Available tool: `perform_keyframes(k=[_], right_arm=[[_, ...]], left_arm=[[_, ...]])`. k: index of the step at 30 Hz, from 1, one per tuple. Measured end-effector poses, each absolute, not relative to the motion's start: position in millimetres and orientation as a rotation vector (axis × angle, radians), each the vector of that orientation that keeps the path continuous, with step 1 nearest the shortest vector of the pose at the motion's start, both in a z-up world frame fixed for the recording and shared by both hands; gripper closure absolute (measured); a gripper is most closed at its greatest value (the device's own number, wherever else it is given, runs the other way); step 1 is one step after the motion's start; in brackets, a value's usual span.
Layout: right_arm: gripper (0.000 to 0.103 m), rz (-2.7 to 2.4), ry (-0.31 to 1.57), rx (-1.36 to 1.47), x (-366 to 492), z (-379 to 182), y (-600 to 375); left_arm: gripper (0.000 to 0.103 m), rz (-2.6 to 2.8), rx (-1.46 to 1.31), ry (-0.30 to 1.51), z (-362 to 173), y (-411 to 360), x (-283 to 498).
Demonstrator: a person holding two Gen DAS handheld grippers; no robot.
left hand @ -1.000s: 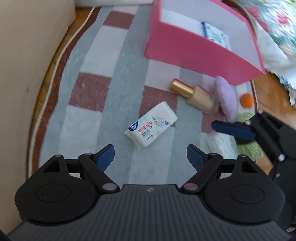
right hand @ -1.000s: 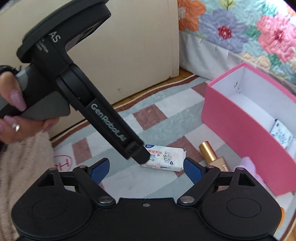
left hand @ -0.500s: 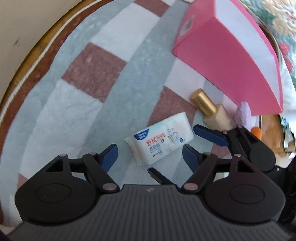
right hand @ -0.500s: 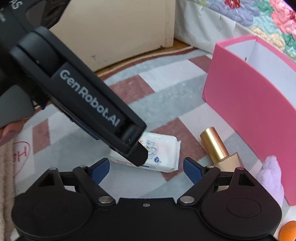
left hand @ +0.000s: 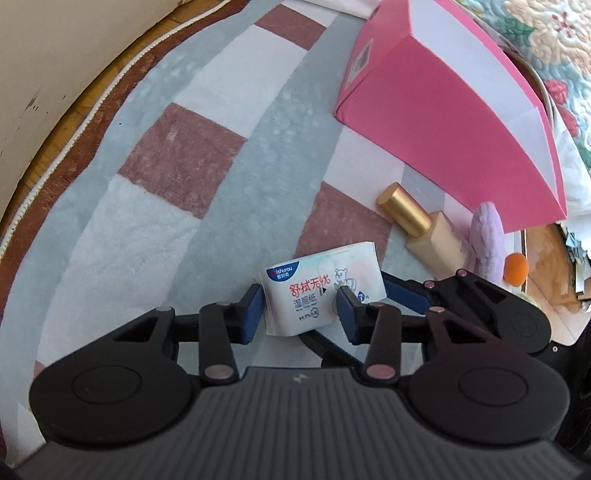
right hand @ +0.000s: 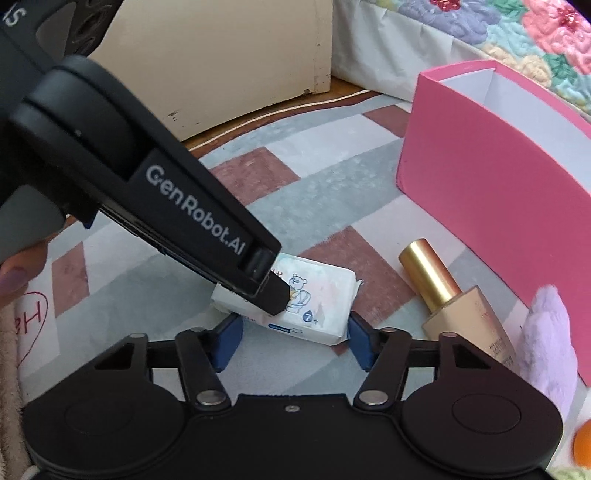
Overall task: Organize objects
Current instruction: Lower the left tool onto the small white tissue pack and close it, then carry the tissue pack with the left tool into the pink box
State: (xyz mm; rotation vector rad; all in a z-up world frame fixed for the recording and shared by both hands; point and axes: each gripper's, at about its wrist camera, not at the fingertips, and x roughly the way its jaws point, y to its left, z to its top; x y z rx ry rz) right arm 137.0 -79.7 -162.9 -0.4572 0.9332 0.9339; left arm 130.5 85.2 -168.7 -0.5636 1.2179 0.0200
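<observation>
The wet-wipe pack [left hand: 321, 293] lies on the checked rug [left hand: 184, 162], near the pink box [left hand: 454, 122]. Both grippers are closing around it: the left gripper [left hand: 301, 312] has its blue pads touching the pack's sides (it looks pinched), and the right gripper [right hand: 293, 338] takes it at its ends.

The rug [left hand: 207, 155] was checked in grey, white and brownish red. The box [right hand: 491, 206] was pink outside, white inside. The wipes packet [left hand: 321, 291] was white with red lettering and a bear print. The bottle [right hand: 454, 302] was beige, gold-capped. The bedspread [right hand: 517, 33] was floral.
</observation>
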Motion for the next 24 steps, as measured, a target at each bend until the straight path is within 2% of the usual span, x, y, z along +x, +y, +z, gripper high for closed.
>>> perform_keyframes(k=[12,24], right_arm=[[0.037,0.9,0.987,-0.42,110,-132,-102],[0.037,0.852,0.894,-0.436,92,-52,-124]], left_arm=[[0.061,-0.097,-0.461,1.237,-126,57,100],[0.058,-0.175,-0.268,1.152,-30,21,84]])
